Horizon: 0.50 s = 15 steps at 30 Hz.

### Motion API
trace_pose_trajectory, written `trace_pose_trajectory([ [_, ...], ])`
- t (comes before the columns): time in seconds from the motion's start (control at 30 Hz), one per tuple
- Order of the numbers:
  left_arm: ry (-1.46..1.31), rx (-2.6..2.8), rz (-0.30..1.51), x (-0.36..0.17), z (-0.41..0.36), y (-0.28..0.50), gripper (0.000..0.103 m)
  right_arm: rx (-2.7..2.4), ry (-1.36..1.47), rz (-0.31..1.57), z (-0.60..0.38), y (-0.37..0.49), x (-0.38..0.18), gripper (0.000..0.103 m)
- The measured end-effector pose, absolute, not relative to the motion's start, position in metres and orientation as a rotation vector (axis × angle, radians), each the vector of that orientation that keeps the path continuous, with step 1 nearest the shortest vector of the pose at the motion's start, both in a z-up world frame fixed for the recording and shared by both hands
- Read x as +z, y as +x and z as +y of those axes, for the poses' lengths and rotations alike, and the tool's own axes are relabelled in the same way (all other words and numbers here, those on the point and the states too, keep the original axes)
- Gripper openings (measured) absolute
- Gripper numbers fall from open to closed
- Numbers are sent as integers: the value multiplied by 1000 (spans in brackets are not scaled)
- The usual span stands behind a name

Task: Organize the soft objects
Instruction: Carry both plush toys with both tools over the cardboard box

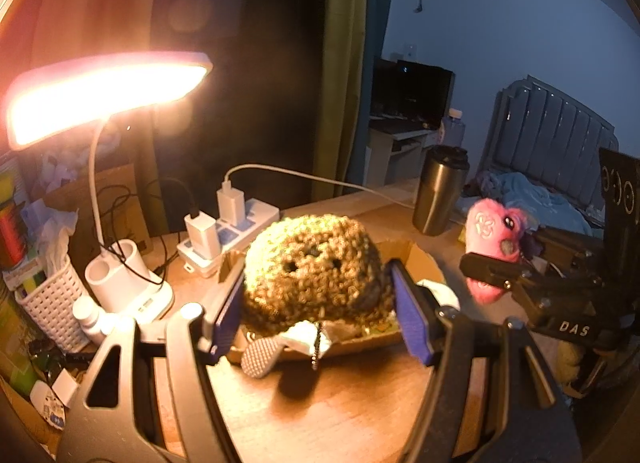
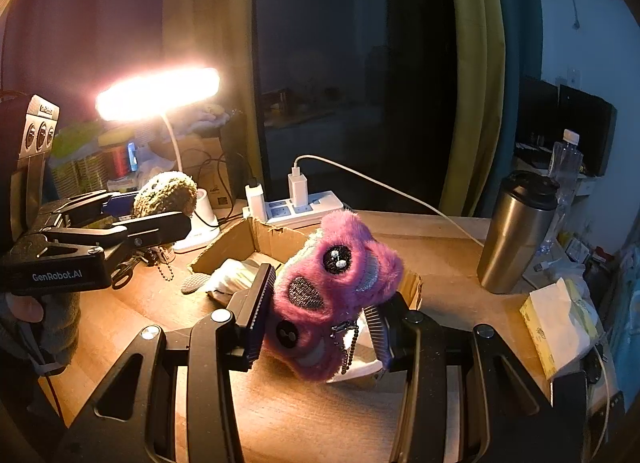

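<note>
Gripping curly brown plush (image 1: 312, 263), left tongs (image 1: 316, 303); right tongs (image 2: 320, 315) clamp pink fuzzy plush (image 2: 336, 291).

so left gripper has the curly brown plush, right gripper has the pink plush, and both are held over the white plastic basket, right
Not quite. The left gripper does hold the curly brown plush and the right gripper the pink plush, but they are held over an open cardboard box, not the white plastic basket, which stands off by the lamp. The right wrist view shows the box best.
</note>
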<state>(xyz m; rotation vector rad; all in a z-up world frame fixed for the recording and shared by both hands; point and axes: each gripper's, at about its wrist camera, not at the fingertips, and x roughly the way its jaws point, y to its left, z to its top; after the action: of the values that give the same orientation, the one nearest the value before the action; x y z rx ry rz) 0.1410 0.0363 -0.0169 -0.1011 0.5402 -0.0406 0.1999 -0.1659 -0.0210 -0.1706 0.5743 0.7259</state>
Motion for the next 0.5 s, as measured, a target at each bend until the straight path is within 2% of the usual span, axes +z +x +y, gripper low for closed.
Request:
trace_pose_trajectory([
  [0.5, -111, -37, 577, -39, 49, 182, 68, 692, -135, 606, -166, 240, -45, 46],
])
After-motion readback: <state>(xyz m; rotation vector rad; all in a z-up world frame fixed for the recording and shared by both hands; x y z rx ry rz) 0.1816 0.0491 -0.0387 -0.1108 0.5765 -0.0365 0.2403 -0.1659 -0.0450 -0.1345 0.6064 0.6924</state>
